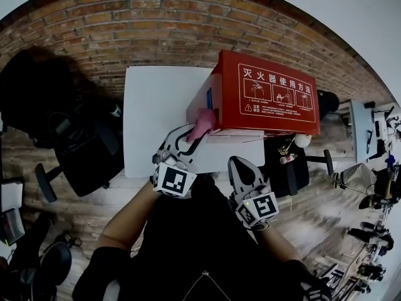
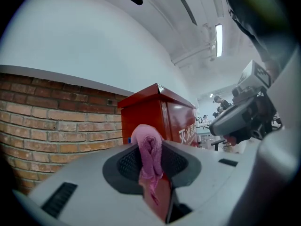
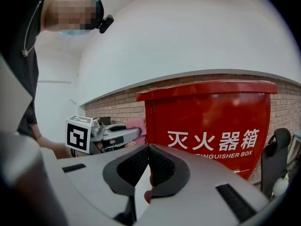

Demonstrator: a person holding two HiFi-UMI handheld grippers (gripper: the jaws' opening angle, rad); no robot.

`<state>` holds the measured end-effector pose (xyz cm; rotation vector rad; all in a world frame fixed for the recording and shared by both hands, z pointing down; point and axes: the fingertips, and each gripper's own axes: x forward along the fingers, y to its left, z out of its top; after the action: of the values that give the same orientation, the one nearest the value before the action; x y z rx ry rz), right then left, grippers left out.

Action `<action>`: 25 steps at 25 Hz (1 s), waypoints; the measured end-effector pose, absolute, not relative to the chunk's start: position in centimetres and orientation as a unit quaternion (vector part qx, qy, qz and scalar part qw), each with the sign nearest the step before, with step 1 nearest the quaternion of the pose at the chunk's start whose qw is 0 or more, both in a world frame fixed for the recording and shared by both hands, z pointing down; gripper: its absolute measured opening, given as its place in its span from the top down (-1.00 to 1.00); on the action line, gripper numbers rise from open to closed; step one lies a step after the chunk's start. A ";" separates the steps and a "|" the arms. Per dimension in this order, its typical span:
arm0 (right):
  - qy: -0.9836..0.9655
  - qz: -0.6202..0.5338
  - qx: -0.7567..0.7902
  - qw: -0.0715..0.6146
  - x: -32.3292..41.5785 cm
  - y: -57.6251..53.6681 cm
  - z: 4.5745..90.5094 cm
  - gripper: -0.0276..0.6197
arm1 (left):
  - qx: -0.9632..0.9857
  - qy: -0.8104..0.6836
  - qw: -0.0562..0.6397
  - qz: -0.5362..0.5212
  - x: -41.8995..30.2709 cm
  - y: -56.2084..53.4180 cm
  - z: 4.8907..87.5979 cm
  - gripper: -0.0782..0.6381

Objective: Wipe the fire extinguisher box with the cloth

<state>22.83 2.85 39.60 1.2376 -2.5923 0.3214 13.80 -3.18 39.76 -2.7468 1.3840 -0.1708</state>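
The red fire extinguisher box (image 1: 276,96) stands on a white table (image 1: 156,118), its white-lettered face turned up in the head view. My left gripper (image 1: 194,137) is shut on a pink cloth (image 1: 203,123), which bunches out past the fingertips beside the box's left end. In the left gripper view the cloth (image 2: 148,157) is pinched between the jaws, with the box (image 2: 150,112) just behind. My right gripper (image 1: 237,166) hovers at the table's near edge, short of the box (image 3: 211,121). Its jaws meet with nothing held.
A brick wall (image 1: 156,24) runs behind the table. Black office chairs stand at the left (image 1: 81,143), and another (image 1: 291,168) is at the right under the box end. More furniture clutters the far right.
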 end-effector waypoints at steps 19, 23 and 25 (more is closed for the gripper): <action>-0.891 0.115 0.415 0.145 22.0 3.2 40.5 0.86 | -0.894 0.445 0.010 -0.055 13.8 -3.1 44.0 0.48; -0.891 0.114 0.415 0.146 21.9 3.3 40.6 0.86 | -0.894 0.445 0.006 -0.061 13.7 -3.0 44.9 0.48; -0.891 0.117 0.414 0.147 21.9 3.3 40.6 0.86 | -0.894 0.444 0.005 -0.065 13.7 -2.9 45.4 0.48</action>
<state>21.86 3.35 40.62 1.1902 -2.5635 0.3356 13.70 -2.95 45.38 -2.7979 1.3906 -0.2041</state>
